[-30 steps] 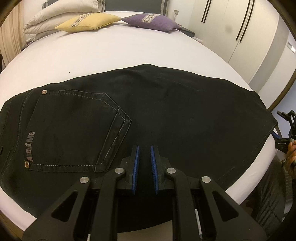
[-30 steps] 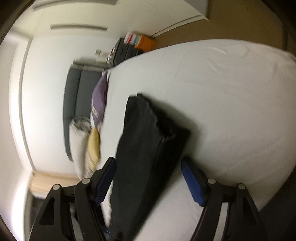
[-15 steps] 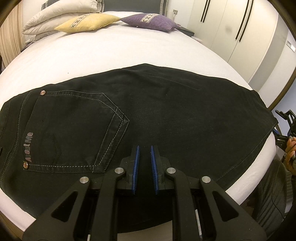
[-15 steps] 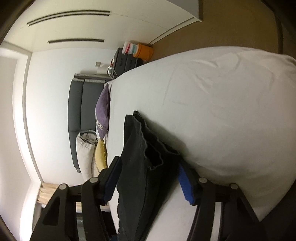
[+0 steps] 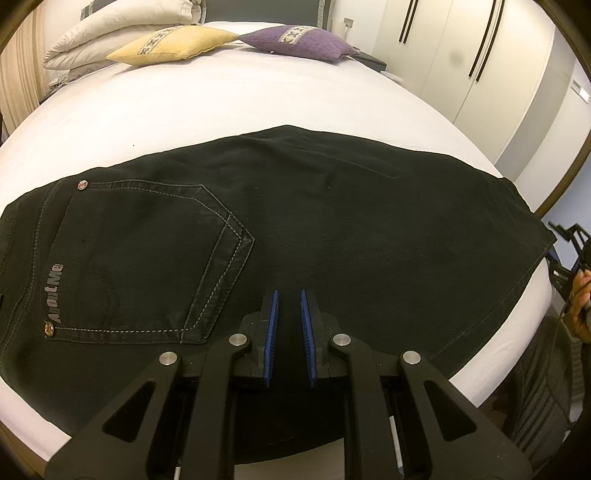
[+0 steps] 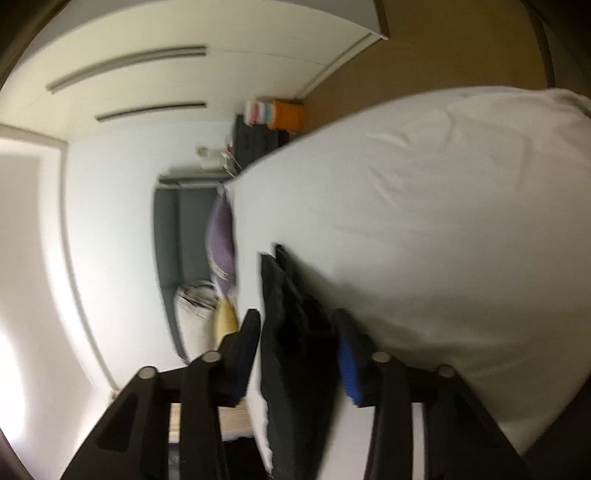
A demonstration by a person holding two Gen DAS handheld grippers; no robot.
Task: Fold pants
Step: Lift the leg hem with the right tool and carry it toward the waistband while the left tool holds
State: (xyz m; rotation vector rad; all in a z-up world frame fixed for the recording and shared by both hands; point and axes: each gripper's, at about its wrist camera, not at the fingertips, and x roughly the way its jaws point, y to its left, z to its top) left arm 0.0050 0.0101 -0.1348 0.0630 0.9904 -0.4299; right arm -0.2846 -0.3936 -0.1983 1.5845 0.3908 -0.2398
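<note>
Left gripper (image 5: 287,301) is hovering low over the near edge of the black pants (image 5: 332,221), fingers (image 5: 272,325) sitting nearly together with a thin gap; can't tell if they're touching cloth. Pants are lying flat across the white bed (image 5: 221,103), waist toward 9 o'clock, leg hems toward 3 o'clock. Back pocket (image 5: 147,258) is facing up at 9 o'clock from the fingers, "AboutMe" lettering along its left side. Yellow cushion (image 5: 173,44) and purple cushion (image 5: 299,40) are resting at 12 o'clock, white pillows (image 5: 110,33) stacked at 11. Wardrobe doors (image 5: 461,55) are standing at 1 o'clock. Right gripper (image 5: 569,254) is showing at 3 o'clock past the hem, mostly cropped.
</note>
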